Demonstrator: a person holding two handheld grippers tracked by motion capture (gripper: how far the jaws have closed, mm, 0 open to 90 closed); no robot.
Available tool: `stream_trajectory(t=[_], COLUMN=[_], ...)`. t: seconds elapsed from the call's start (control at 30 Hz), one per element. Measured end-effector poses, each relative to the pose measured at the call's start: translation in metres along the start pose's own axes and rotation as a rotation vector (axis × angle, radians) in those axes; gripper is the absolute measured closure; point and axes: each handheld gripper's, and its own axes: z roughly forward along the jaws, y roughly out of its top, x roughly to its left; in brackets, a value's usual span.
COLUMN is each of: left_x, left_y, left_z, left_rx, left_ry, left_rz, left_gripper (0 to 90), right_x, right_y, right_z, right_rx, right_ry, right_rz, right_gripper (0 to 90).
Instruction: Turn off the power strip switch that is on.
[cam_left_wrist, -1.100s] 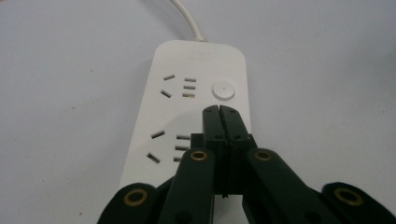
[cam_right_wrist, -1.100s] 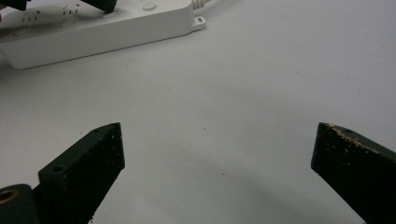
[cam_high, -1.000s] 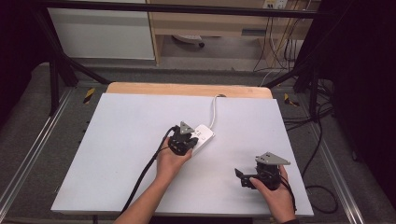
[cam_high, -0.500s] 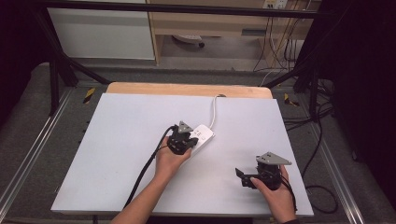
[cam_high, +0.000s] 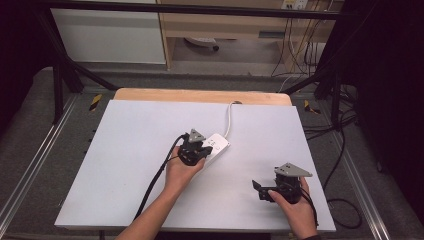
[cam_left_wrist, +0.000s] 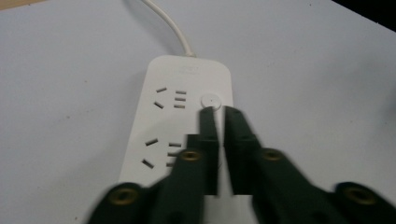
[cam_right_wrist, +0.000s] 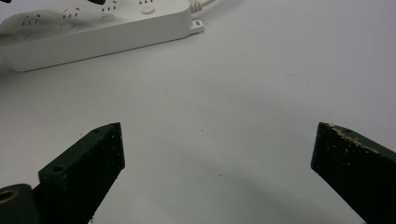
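Bench (cam_high: 125, 165): white top, wood strip at far edge. Power strip (cam_high: 216, 146): white, centre of bench, cord (cam_high: 229, 117) running to far edge. Left hand-held gripper (cam_left_wrist: 217, 114): jaws nearly closed, empty, tips at the strip's round button (cam_left_wrist: 210, 100). Right hand-held gripper (cam_right_wrist: 217, 149): jaws spread wide, empty, over bare bench near front right.

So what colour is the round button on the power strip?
White, like the power strip itself; the round button shows best in the left gripper view.
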Motion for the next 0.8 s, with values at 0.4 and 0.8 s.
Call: stream_trajectory(t=[0.4, 0.8], left_x=[0.006, 0.006], left_y=[0.002, 0.004], left_z=[-0.009, -0.02], left_rx=[-0.038, -0.069], left_ry=[0.004, -0.045], left_rz=[0.013, 0.029], left_gripper=[62.4, 38.6], right_x=[0.0, 0.0], right_y=[0.0, 0.0], right_z=[0.0, 0.0], right_rx=[0.001, 0.002], right_ry=[-0.001, -0.001], right_rz=[-0.005, -0.006], right_gripper=[3.6, 3.6])
